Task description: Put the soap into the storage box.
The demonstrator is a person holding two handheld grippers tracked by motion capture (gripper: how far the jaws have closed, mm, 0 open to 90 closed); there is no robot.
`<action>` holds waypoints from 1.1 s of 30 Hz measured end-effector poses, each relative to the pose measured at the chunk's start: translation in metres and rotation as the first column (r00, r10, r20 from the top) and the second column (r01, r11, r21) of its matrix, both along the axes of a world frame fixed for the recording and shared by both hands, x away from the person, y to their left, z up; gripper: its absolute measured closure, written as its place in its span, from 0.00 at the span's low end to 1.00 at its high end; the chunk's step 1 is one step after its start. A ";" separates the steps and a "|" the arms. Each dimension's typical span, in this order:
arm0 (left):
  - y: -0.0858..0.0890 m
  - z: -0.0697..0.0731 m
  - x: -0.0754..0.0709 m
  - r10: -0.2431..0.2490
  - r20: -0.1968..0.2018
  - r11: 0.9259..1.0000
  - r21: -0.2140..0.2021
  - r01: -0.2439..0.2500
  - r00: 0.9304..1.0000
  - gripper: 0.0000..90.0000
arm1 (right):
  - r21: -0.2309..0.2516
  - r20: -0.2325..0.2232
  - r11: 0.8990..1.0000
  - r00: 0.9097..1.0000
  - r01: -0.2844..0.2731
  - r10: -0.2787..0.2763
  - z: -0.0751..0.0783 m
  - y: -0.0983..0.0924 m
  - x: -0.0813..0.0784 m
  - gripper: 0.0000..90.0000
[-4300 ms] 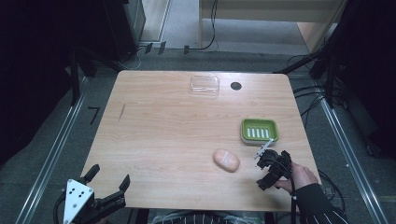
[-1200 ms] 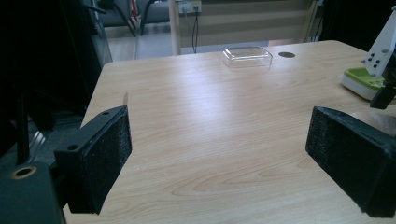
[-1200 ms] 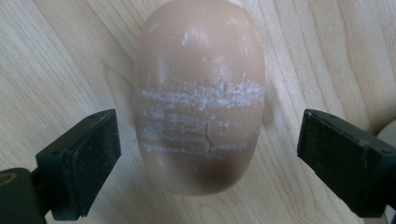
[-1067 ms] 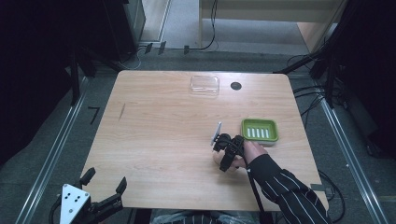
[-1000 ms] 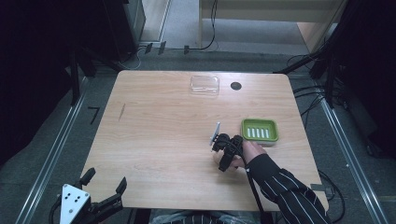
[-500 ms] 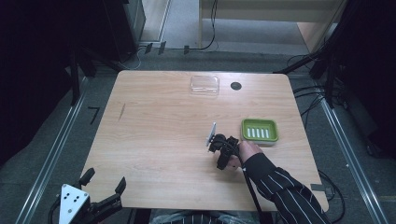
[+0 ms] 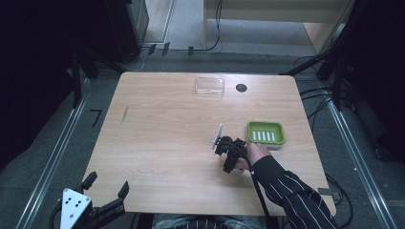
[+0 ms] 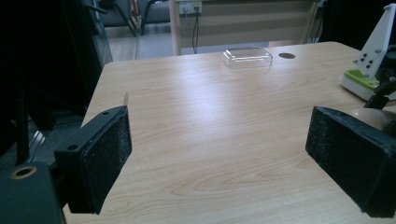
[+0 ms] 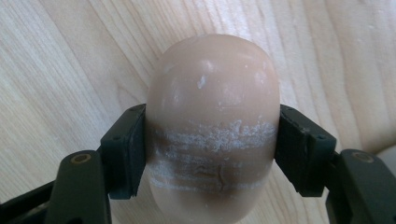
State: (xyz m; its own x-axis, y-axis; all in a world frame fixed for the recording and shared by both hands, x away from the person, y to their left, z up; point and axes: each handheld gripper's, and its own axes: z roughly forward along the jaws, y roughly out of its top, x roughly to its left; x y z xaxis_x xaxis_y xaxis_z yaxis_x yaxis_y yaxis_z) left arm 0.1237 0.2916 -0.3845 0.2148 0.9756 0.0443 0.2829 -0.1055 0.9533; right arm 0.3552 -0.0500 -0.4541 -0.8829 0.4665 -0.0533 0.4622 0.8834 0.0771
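A pinkish-beige bar of soap with white scuff marks lies on the wooden table. My right gripper is shut on it, its two black pads pressing on the bar's sides; the jaws have just been closing onto it. In the high view the right gripper stands over the soap, just left of a green soap dish. My left gripper hangs open at the table's front left edge. In its own view the left gripper holds nothing between its wide-set pads.
A clear plastic lid lies near the far edge, beside a dark round hole in the tabletop. The green dish and the lid also appear in the left gripper view. A cable trails from the right gripper along the striped sleeve.
Since the oldest frame the right gripper has come in from the table's front right and now covers the soap that lay bare there. Within the last second it barely shifted. The left gripper is unchanged.
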 end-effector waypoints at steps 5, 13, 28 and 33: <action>0.000 0.000 0.000 0.001 0.000 1.000 -0.001 -0.001 1.000 0.08 | 0.005 0.002 1.000 1.000 -0.011 0.011 0.006 -0.006 -0.001 0.37; 0.000 0.000 0.000 0.001 0.002 1.000 0.002 -0.001 1.000 0.08 | 0.003 0.010 1.000 1.000 -0.017 0.017 0.013 -0.016 -0.003 0.37; 0.000 0.000 -0.001 0.000 0.007 1.000 -0.002 0.000 1.000 0.08 | -0.019 0.018 1.000 1.000 -0.014 0.014 0.018 -0.041 -0.003 0.37; 0.000 0.000 0.000 0.000 0.004 1.000 0.001 0.000 1.000 0.08 | -0.017 0.020 0.999 0.999 -0.028 0.028 0.021 -0.046 -0.005 0.37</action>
State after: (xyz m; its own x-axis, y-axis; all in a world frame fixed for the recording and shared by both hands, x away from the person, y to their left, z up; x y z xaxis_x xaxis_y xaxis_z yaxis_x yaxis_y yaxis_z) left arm 0.1238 0.2911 -0.3845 0.2149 0.9756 0.0461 0.2787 -0.1065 0.9545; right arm 0.3504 -0.0959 -0.4329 -0.8941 0.4408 -0.0789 0.4360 0.8971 0.0710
